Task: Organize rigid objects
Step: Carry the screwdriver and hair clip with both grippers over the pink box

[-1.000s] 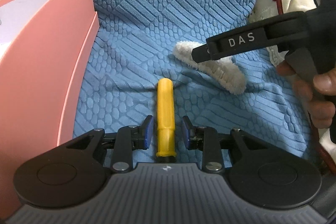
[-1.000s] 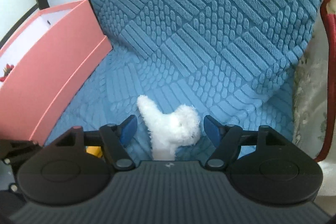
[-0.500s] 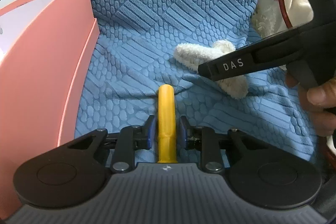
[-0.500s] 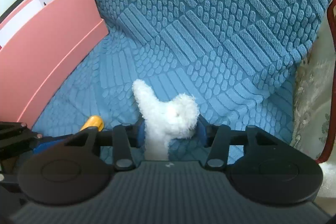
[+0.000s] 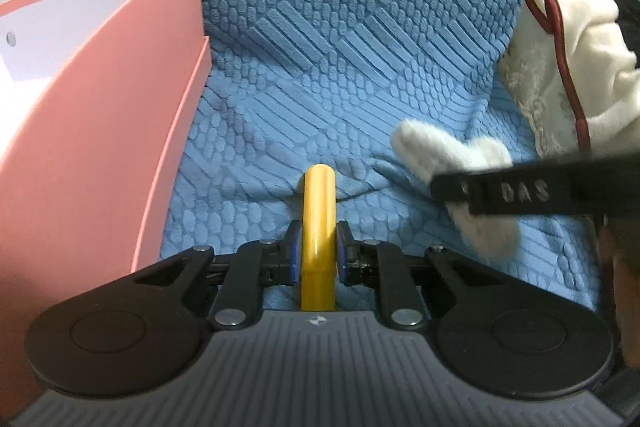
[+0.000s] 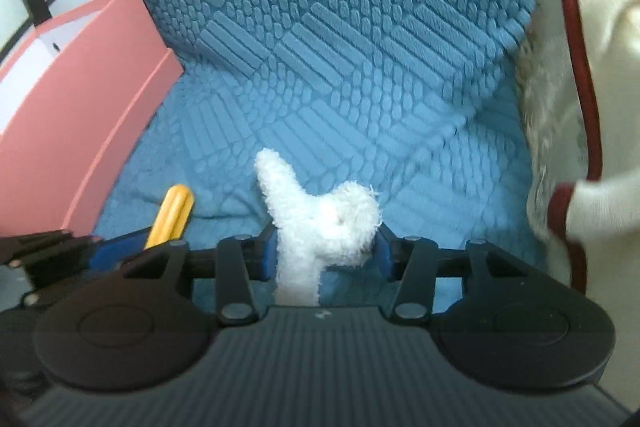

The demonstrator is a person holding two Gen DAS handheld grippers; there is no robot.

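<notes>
A yellow plastic handle lies on the blue textured seat cover, pointing away from me. My left gripper is shut on it near its lower end, both blue pads pressed to its sides. In the right wrist view a white fluffy plush piece sits between the blue pads of my right gripper, which is shut on it. The plush also shows in the left wrist view, partly behind the right gripper's black finger. The yellow handle appears at lower left of the right wrist view.
A pink open box with a white inside stands against the seat's left side. A cream blanket with dark red trim hangs at the right. A hand shows at the right edge. The blue seat back rises behind.
My left gripper's jaws closed onto the yellow handle. My right gripper's jaws closed onto the white plush and shifted right with it in the left wrist view.
</notes>
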